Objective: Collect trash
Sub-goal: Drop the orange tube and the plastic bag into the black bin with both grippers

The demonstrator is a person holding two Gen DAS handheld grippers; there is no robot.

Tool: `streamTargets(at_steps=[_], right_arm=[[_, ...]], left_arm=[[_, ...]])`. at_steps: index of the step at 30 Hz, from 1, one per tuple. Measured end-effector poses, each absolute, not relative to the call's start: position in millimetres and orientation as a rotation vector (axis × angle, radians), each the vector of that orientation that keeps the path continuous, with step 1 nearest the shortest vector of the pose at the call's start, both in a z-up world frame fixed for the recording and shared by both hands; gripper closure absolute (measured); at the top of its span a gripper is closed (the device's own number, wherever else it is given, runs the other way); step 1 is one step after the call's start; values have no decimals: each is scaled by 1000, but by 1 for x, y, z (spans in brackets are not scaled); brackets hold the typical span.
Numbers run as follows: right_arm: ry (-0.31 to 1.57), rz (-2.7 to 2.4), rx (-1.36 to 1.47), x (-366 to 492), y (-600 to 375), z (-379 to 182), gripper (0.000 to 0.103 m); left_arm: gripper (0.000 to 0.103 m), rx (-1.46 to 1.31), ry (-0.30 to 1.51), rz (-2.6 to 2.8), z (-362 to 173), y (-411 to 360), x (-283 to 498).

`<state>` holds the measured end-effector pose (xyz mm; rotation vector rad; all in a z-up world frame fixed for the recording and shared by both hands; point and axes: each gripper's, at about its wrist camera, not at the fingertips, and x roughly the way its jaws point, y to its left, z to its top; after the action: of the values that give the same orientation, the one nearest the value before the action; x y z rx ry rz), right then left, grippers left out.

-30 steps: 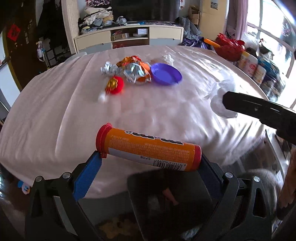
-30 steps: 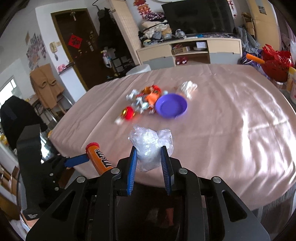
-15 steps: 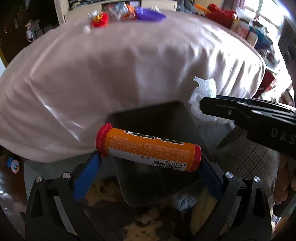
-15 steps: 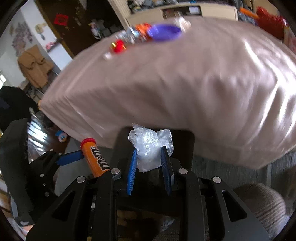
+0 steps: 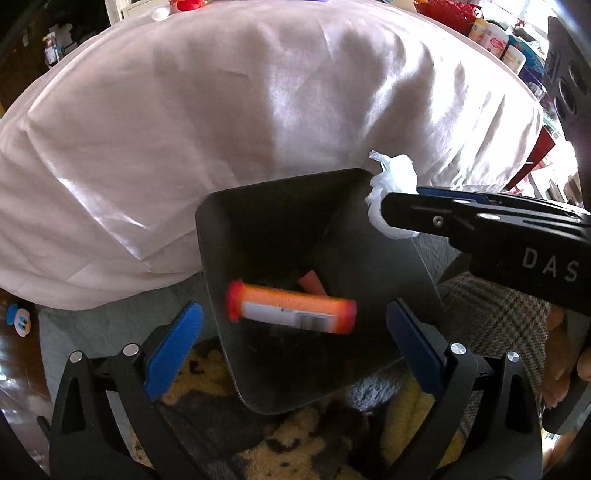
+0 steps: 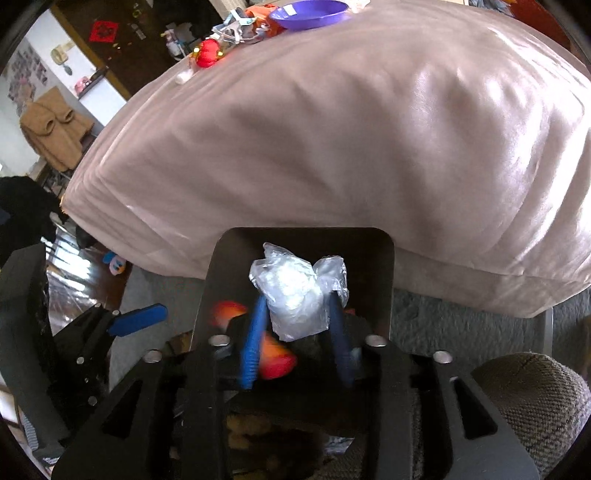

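Note:
A dark square trash bin (image 5: 229,236) stands on the floor against the draped table. My left gripper (image 5: 293,325) is open above it, and an orange candy tube with red caps (image 5: 291,312) is blurred in mid-fall inside the bin. It also shows in the right wrist view (image 6: 275,356). My right gripper (image 6: 299,321) hangs over the bin (image 6: 384,280), its blue fingers spread and motion-blurred beside a crumpled clear plastic wrapper (image 6: 295,291). The wrapper also shows in the left wrist view (image 5: 393,184) at the right gripper's tip. A pink scrap (image 5: 312,282) lies in the bin.
The pink tablecloth (image 6: 351,129) hangs down behind the bin. Far back on the table are a purple plate (image 6: 310,14), foil wrappers (image 6: 236,29) and a red candy (image 6: 207,57). A yellow patterned rug (image 5: 288,443) lies under the bin. A grey stool (image 6: 535,398) is at the right.
Both grippers moved lower over the bin. My left gripper opened and the orange tube dropped out. My right gripper's fingers have spread apart around the wrapper.

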<state>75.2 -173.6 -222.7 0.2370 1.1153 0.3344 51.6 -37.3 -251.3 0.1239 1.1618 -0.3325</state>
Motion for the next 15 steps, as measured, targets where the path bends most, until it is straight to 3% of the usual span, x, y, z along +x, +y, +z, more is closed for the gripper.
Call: streamTargets(at_steps=[5, 10, 15], right_arm=[[1111, 329, 242, 76, -177, -223, 32], [1103, 323, 244, 77, -183, -221, 32], [1073, 302, 232, 79, -192, -207, 22]], left_arm=[[8, 118, 1170, -340, -252, -35, 54], [8, 124, 1161, -330, -251, -34, 57], [8, 109, 1136, -310, -239, -25, 60]])
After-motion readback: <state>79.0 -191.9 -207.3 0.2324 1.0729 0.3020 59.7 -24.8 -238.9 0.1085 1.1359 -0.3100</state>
